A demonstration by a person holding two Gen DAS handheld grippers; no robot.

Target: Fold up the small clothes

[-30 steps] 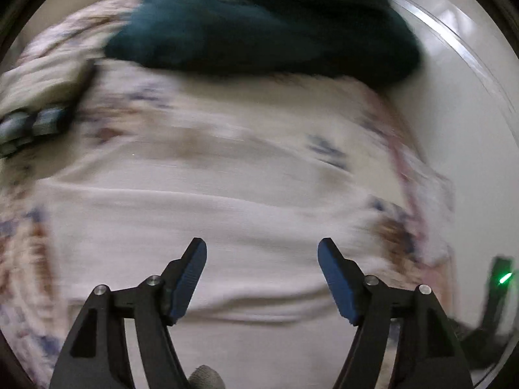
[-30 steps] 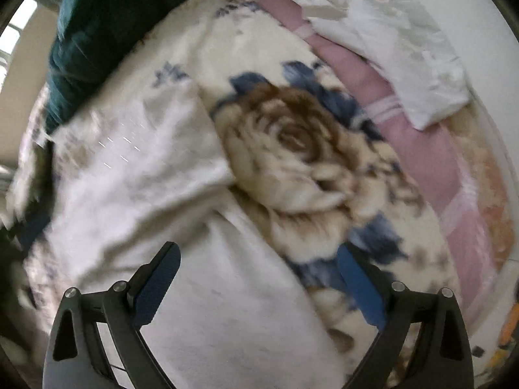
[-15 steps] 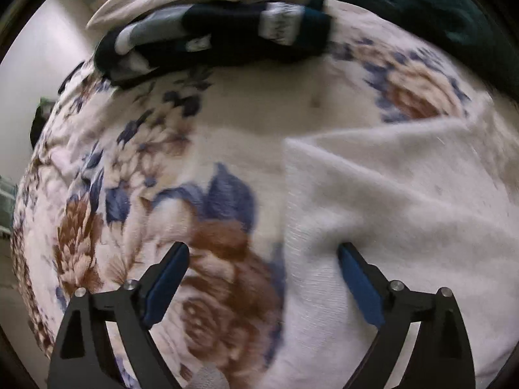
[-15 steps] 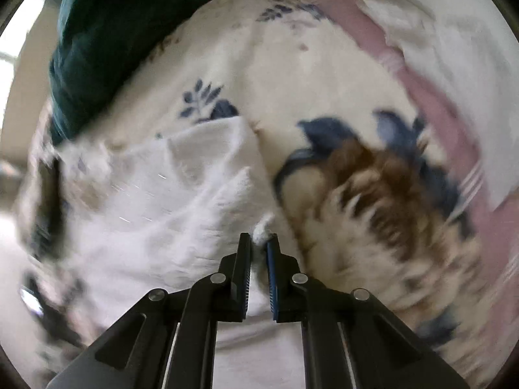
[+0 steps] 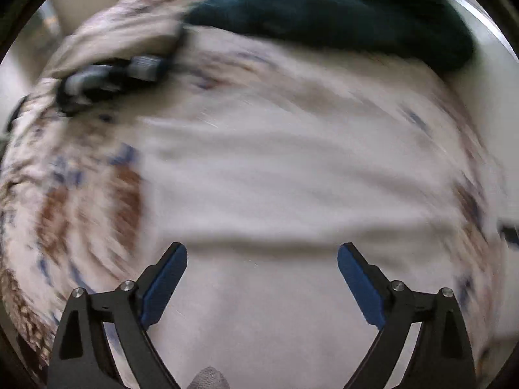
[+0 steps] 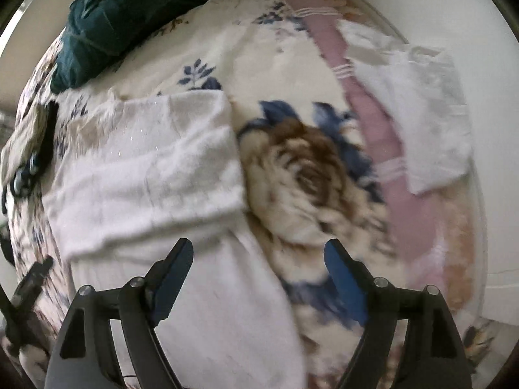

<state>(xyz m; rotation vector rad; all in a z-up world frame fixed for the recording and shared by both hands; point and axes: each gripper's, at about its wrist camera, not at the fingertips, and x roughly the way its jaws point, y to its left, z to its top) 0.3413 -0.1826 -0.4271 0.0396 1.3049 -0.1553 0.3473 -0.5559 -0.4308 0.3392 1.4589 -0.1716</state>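
Note:
A white fuzzy garment (image 6: 146, 175) lies spread on a floral blanket (image 6: 301, 175), with one part folded over across its upper half. It also fills the middle of the blurred left wrist view (image 5: 292, 194). My right gripper (image 6: 258, 275) is open and empty, just above the garment's right edge. My left gripper (image 5: 262, 278) is open and empty over the garment's near part. A white crumpled garment (image 6: 418, 107) lies at the right on a pink towel (image 6: 389, 149).
A dark teal blanket (image 6: 113, 16) is bunched at the far side and shows in the left wrist view (image 5: 340, 13). A dark striped garment (image 5: 113, 74) lies at the far left. The other gripper's tip (image 6: 29, 285) shows at the left edge.
My right gripper was shut on the white garment's edge half a second ago; it is now open and has pulled back. My left gripper has swung from the garment's left edge over its middle.

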